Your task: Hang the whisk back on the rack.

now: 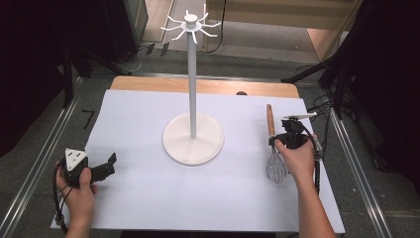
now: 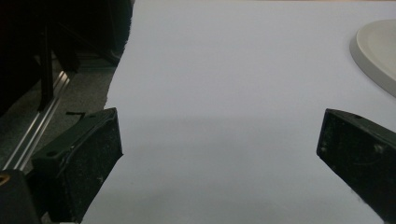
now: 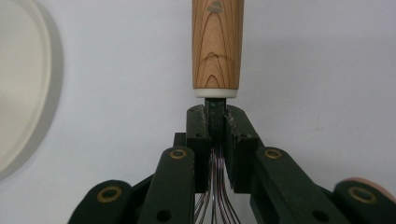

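Two black jaws of the right gripper [image 3: 215,126] are clamped on the dark neck of a wire whisk with a wooden handle [image 1: 271,130], just below the handle's pale collar. The whisk lies on the white-covered desk [image 1: 148,188] at its right side, handle pointing away from the person, wire loops under the right hand [image 1: 297,157]. Near the desk's left edge, the left gripper [image 2: 219,140] rests with jaws wide apart. Between them stands a white hook stand with a round base [image 1: 192,139].
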Demonstrator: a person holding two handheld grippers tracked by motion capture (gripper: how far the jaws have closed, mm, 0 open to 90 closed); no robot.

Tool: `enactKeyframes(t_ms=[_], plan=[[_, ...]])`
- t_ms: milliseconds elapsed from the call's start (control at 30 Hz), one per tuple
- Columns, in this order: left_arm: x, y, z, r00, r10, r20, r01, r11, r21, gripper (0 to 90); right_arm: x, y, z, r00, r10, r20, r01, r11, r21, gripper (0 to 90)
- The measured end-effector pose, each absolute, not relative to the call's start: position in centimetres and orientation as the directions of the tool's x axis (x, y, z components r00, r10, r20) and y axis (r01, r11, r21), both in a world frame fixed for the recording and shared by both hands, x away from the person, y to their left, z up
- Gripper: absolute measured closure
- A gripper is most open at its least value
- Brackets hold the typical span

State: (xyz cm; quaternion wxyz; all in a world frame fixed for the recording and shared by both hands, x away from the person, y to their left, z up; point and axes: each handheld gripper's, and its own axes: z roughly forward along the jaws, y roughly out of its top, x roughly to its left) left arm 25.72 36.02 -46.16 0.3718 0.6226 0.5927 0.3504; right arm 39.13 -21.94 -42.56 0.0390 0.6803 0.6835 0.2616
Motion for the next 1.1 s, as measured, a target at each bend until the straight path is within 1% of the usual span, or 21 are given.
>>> enactKeyframes(t_ms=[67,233,300,333,467,567,600,633,700,733,767,800,833,867,900,1033,1100], plan=[[25.7,36.0,-46.2,0.052,0.999,-0.004,0.478,-0.021,0.878,0.7,38.8,-21.7,-42.1,-0.097,0.948,0.302,0.889,-0.053,0.454,83.0],[25.7,36.0,-46.2,0.052,0.999,-0.004,0.478,-0.021,0.878,0.7,38.1,-21.3,-41.3,-0.146,0.938,0.313,0.852,-0.041,0.522,83.0],[25.7,36.0,-46.2,0.052,0.999,-0.003,0.478,-0.022,0.878,0.7,37.6,-21.0,-41.0,-0.187,0.933,0.307,0.816,-0.026,0.577,83.0],[25.7,36.0,-46.2,0.052,0.999,-0.003,0.478,-0.022,0.878,0.7,37.6,-21.0,-41.0,-0.187,0.933,0.307,0.816,-0.026,0.577,83.0],[25.7,36.0,-46.2,0.052,0.999,-0.004,0.477,-0.021,0.879,0.7,37.0,-20.5,-40.5,-0.229,0.925,0.302,0.775,-0.014,0.631,82.9],[25.7,36.0,-46.2,0.051,0.999,-0.005,0.477,-0.02,0.879,0.7,36.5,-20.0,-40.1,-0.268,0.92,0.287,0.726,-0.003,0.688,82.9],[25.7,36.0,-46.2,0.052,0.999,-0.005,0.477,-0.02,0.879,0.7,36.5,-20.0,-40.1,-0.268,0.92,0.287,0.726,-0.003,0.688,82.9],[25.7,36.0,-46.2,0.052,0.999,-0.005,0.477,-0.02,0.879,0.7,36.3,-19.8,-40.0,-0.293,0.915,0.278,0.695,0.005,0.719,83.0],[25.7,36.0,-46.2,0.052,0.999,-0.006,0.477,-0.02,0.879,0.7,36.1,-19.7,-39.9,-0.313,0.913,0.264,0.664,0.011,0.748,83.0],[25.7,36.0,-46.2,0.052,0.999,-0.006,0.477,-0.019,0.879,0.7,36.1,-19.7,-39.9,-0.313,0.913,0.264,0.664,0.011,0.748,83.0],[25.7,36.0,-46.2,0.053,0.999,-0.006,0.477,-0.02,0.879,0.7,35.9,-19.5,-39.9,-0.32,0.912,0.257,0.634,0.005,0.773,83.0],[25.7,36.0,-46.2,0.052,0.999,-0.006,0.477,-0.019,0.879,0.7,35.9,-19.5,-39.9,-0.32,0.912,0.257,0.634,0.005,0.773,83.0],[25.7,36.0,-46.2,0.052,0.999,-0.006,0.476,-0.02,0.879,0.7,35.7,-19.5,-39.9,-0.337,0.907,0.251,0.596,0.0,0.803,82.9],[25.7,36.0,-46.2,0.053,0.999,-0.006,0.478,-0.02,0.878,0.7,35.7,-19.5,-39.9,-0.337,0.907,0.251,0.596,0.0,0.803,82.9],[25.7,36.0,-46.2,0.052,0.999,-0.006,0.478,-0.02,0.878,0.7,35.5,-19.5,-39.9,-0.353,0.905,0.236,0.563,0.004,0.827,83.0],[25.7,36.0,-46.2,0.052,0.999,-0.008,0.477,-0.018,0.879,0.7,35.4,-19.4,-39.8,-0.379,0.895,0.234,0.537,0.007,0.844,83.0],[25.7,36.0,-46.2,0.052,0.999,-0.008,0.477,-0.018,0.879,0.7,35.2,-19.4,-39.7,-0.391,0.893,0.224,0.508,0.006,0.861,83.0]])
